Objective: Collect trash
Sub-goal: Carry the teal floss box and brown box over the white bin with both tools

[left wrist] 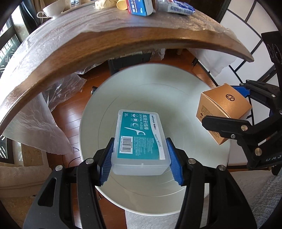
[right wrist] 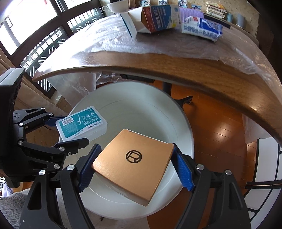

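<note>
Two grips — left hand-held gripper (left wrist: 140, 161) clamps floss box (left wrist: 140, 139), right hand-held gripper (right wrist: 134, 169) copper carton (right wrist: 133, 163).

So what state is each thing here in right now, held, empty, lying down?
Dental floss box: lid closed, gripped by the left gripper over the bin.
Gold box: closed, gripped by the right gripper over the bin.
White bin: open, looks empty.
Milk carton: lying on its side on the table.

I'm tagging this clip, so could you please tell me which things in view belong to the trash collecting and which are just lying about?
In the job:
- dental floss box, clamped in the left gripper
- copper-coloured box, clamped in the right gripper
- white bin below both

Lying about:
- white cup
- stacked books
</note>
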`<action>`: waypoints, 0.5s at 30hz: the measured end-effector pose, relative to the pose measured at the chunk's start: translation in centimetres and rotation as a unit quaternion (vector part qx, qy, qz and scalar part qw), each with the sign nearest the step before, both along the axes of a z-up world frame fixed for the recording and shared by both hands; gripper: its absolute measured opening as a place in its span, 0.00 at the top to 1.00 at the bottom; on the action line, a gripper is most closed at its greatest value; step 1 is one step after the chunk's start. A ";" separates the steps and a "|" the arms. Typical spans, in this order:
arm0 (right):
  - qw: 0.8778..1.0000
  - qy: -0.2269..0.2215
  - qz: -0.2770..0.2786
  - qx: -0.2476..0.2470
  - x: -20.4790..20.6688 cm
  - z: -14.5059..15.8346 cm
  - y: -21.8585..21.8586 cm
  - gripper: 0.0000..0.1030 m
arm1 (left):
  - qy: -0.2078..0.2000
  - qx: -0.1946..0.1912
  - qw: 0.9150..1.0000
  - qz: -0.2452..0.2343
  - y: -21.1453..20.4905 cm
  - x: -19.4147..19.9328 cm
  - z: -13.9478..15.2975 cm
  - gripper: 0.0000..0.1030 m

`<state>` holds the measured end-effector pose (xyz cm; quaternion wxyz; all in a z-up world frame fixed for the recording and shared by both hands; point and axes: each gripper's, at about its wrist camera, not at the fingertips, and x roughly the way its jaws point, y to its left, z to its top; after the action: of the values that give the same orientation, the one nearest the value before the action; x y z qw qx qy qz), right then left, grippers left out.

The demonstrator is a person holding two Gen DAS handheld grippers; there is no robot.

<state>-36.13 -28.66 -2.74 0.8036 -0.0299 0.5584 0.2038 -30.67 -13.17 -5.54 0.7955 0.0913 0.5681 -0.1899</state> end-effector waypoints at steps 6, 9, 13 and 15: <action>1.000 0.011 0.007 -0.004 0.4 -1.1 0.1 0.25 | 0.008 0.008 1.000 -0.008 -0.4 0.4 -1.0 0.45; 1.000 0.014 0.013 -0.007 0.5 -1.6 0.5 0.25 | 0.011 0.011 1.000 -0.010 -0.4 0.6 -1.4 0.45; 1.000 0.019 0.019 -0.013 0.8 -2.1 1.3 0.25 | 0.015 0.016 1.000 -0.012 -0.7 0.8 -1.9 0.45; 0.999 0.022 0.020 -0.015 0.9 -2.4 1.4 0.25 | 0.016 0.020 1.000 -0.015 -0.7 0.8 -2.0 0.45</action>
<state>-35.23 -27.29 -5.18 0.7865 -0.0485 0.5778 0.2125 -29.85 -13.92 -7.56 0.7815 0.1130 0.5829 -0.1915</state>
